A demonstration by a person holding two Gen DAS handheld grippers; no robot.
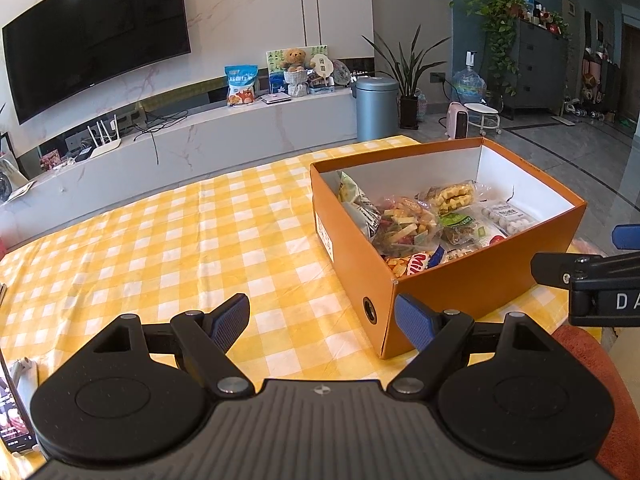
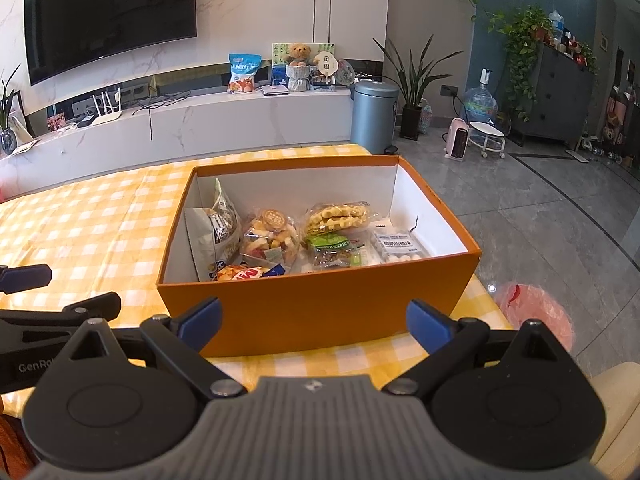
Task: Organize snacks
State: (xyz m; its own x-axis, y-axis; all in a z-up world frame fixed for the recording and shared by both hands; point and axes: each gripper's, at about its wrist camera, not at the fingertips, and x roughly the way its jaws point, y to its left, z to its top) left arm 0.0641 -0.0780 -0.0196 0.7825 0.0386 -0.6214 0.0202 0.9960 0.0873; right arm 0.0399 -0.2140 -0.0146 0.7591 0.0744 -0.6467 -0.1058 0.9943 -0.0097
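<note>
Left gripper: the left gripper (image 1: 322, 322) hovers low over the yellow checked tablecloth (image 1: 160, 248), level and facing forward; blue-padded fingers spread wide, holding nothing; its right finger lies just beside the box's near corner.
Right gripper: the right gripper (image 2: 314, 322) sits squarely before the box's long orange side; fingers wide apart, empty.
Box: the orange box (image 2: 312, 312) stands open on the table's right end; white inside.
Snacks: a waffle pack (image 2: 338, 216), a mixed candy bag (image 2: 272, 240) and other packets lie inside the box.
</note>
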